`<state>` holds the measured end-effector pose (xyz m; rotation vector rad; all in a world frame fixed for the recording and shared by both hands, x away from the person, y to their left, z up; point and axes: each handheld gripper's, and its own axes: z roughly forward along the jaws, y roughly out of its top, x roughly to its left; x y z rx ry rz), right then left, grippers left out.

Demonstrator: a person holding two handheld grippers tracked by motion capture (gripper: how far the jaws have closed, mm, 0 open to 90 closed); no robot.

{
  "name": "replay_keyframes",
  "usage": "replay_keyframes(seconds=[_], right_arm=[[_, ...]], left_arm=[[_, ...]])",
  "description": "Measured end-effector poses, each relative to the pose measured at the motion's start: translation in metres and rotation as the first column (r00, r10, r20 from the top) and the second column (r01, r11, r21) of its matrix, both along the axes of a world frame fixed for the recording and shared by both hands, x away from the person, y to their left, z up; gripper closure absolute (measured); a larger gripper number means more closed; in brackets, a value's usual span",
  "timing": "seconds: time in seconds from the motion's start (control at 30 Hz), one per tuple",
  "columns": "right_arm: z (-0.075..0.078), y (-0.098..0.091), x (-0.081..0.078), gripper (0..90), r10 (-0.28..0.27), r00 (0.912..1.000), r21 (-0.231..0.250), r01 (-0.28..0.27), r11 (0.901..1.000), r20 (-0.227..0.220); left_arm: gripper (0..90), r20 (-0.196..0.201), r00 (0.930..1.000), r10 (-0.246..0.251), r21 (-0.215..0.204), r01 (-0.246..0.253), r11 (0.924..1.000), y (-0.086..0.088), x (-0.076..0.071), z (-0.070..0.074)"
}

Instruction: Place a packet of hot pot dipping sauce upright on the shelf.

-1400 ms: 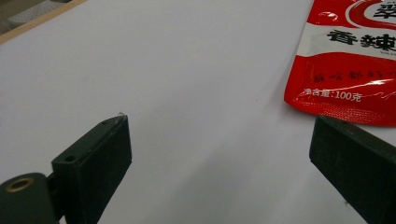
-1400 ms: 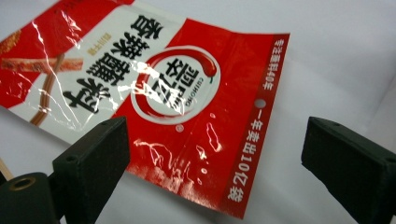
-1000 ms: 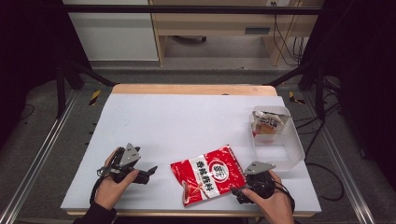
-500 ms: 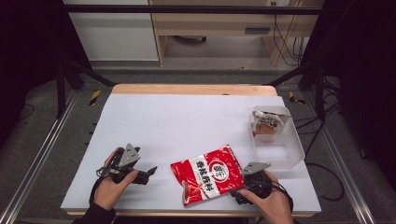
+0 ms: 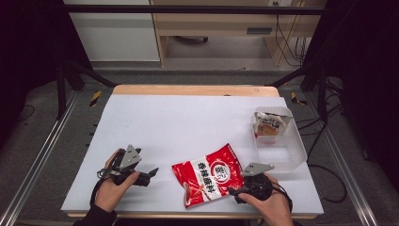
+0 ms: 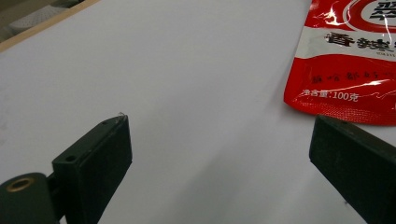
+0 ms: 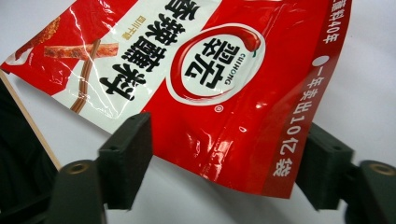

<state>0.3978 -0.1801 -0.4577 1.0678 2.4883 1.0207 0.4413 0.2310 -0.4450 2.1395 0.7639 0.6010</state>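
A red and white snack packet (image 5: 209, 174) lies flat near the table's front edge, between my two grippers. My right gripper (image 5: 234, 190) is at the packet's right end, open; in the right gripper view its jaws stand wide on either side of the red packet (image 7: 205, 79), whose edge reaches between them. My left gripper (image 5: 153, 173) rests on the white table (image 5: 188, 122) to the packet's left, open, with nothing between its jaws. In the left gripper view the packet's corner (image 6: 348, 60) lies ahead at the upper right, apart from the jaws.
A clear plastic bin (image 5: 280, 139) stands at the table's right side with another packet (image 5: 269, 125) inside at its far end. The table's wooden far edge (image 5: 193, 89) and metal frame rails border the work area.
My right gripper has crept slightly closer to the packet's right end. The left gripper has barely moved.
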Motion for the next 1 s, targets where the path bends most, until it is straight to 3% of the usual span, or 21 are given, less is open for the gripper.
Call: replay_keyframes(seconds=[0.1, 0.23, 0.4, 0.67, 1.0], right_arm=[[0.002, 0.002, -0.001, 40.0, -0.002, 0.9999, -0.014, 0.002, 0.9999, 0.015], [0.007, 0.004, -0.003, 60.2, 0.003, 0.9988, -0.014, -0.002, 0.9999, 0.049], [0.012, 0.009, -0.002, 76.5, 0.000, 0.9974, -0.025, 0.002, 0.9997, 0.072], [0.019, 0.019, 0.003, 88.5, 0.013, 0.9937, -0.060, -0.007, 0.9982, 0.112], [0.033, 0.043, 0.026, 89.9, 0.040, 0.9826, -0.135, -0.016, 0.9907, 0.181]], left_arm=[[6.0, 0.002, 1.0000, 0.001, -0.003, -0.001, 1.0000, 0.000, 0.000, 0.000], [6.0, -0.001, 1.0000, -0.005, 0.018, 0.005, 0.9998, 0.000, 0.000, 0.000], [6.0, -0.001, 1.0000, -0.003, 0.014, 0.003, 0.9999, -0.003, 0.000, -0.002], [6.0, -0.003, 1.0000, -0.006, 0.018, 0.006, 0.9998, -0.003, 0.000, -0.002], [6.1, -0.005, 1.0000, -0.004, 0.027, 0.004, 0.9996, -0.001, 0.000, -0.002]])
